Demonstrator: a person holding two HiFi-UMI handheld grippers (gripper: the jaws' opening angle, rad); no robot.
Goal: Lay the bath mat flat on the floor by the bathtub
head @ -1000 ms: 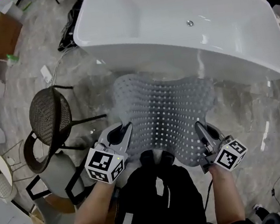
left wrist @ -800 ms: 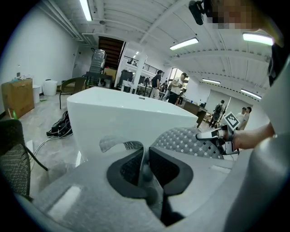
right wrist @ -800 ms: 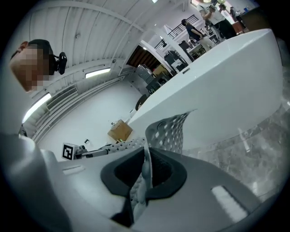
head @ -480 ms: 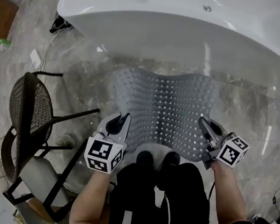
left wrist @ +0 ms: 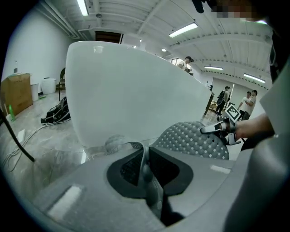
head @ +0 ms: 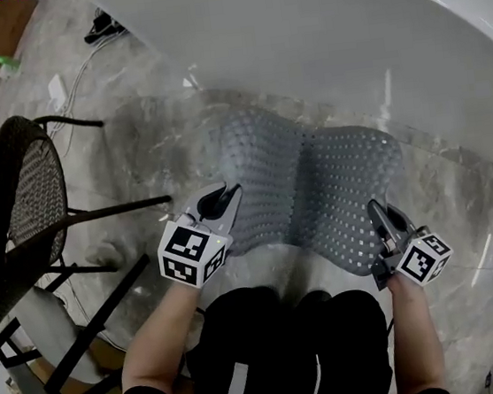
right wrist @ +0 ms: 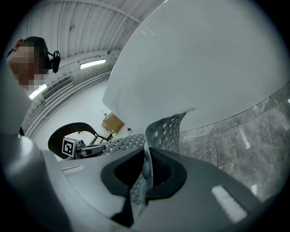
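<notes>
Your left gripper (head: 220, 202) and right gripper (head: 380, 215) are still clamped on the near edge of the bath mat (head: 325, 182), one at each corner. Since a second ago you have leaned in closer to the bathtub (head: 343, 37). The mat now hangs low over the marble floor (head: 132, 134) right beside the tub, with a raised fold through its middle.

Grey perforated bath mat (head: 334, 181), not flat.
Humped, creased down the middle, near edge raised, beside white bathtub (head: 343, 37) on marble floor (head: 132, 134).
</notes>
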